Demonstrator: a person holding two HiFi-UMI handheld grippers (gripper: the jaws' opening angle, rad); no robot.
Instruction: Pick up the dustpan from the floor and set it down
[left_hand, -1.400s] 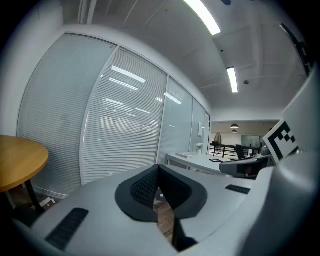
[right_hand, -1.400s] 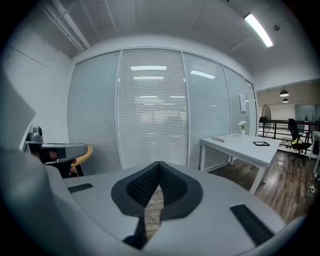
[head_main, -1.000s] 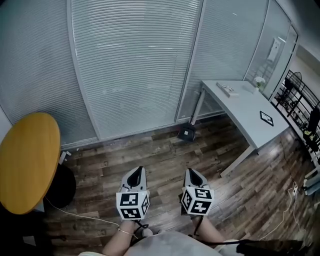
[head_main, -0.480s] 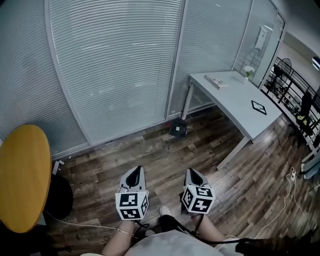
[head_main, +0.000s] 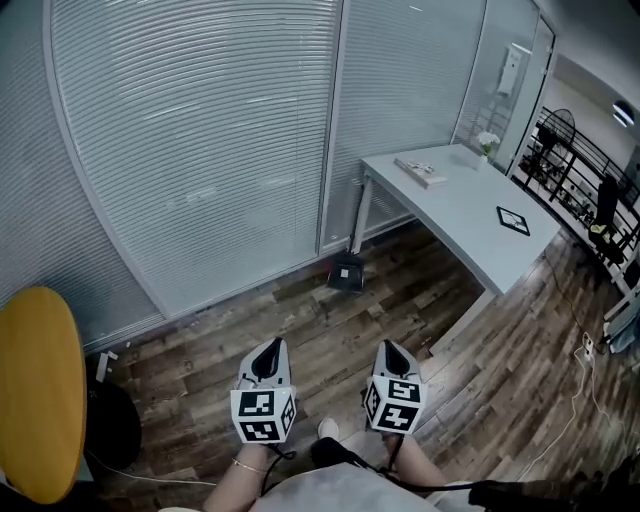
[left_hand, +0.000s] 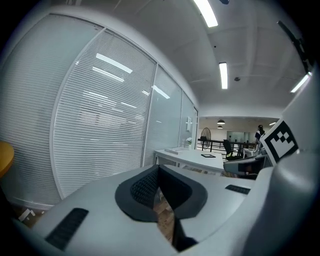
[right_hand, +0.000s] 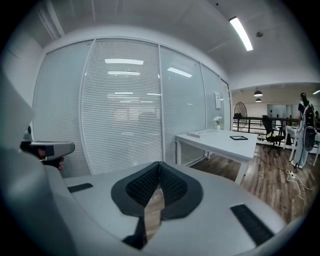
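Probable dustpan (head_main: 346, 274) near table leg (head_main: 357, 218)

white desk (head_main: 470, 225) right, book (head_main: 421, 172) on it | yellow table (head_main: 35, 395) left | blinds (head_main: 200, 150) behind

Open wood floor (head_main: 300, 330) between blinds (head_main: 200, 150) and desk (head_main: 470, 225)

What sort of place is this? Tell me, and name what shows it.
Probably an office: blind-covered glass partitions, a long white desk on a wood-plank floor, and strip lights on the ceiling.
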